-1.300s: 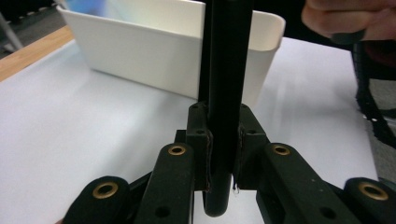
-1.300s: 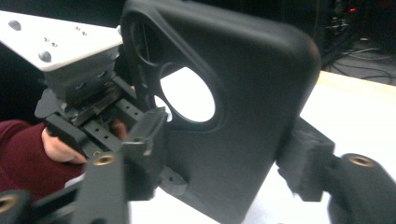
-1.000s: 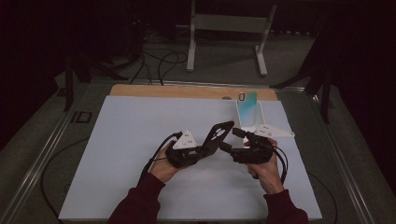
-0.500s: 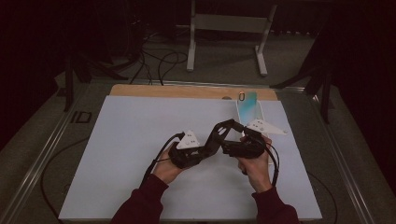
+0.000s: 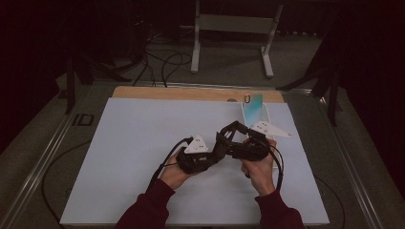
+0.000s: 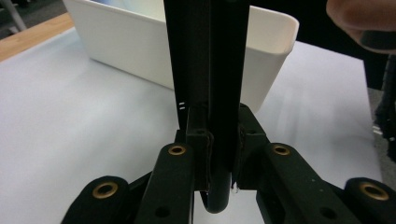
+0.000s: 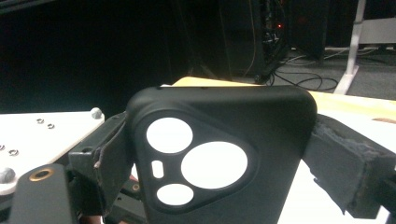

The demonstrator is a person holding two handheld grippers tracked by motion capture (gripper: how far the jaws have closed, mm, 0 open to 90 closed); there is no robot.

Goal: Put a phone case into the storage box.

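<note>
While both grippers meet over the mat (image 5: 143, 157), the left gripper (image 6: 219, 154) pinches a black phone case (image 7: 219, 154) edge-on, and the right gripper (image 7: 219, 163) clamps its sides. Just beyond stands a white bin (image 6: 140, 51).

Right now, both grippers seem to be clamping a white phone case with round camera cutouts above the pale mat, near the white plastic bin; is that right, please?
Not quite: the phone case is black, not white, as the right gripper view shows. The rest holds: the left gripper and right gripper both clamp it above the pale mat, near the white plastic bin.
</note>
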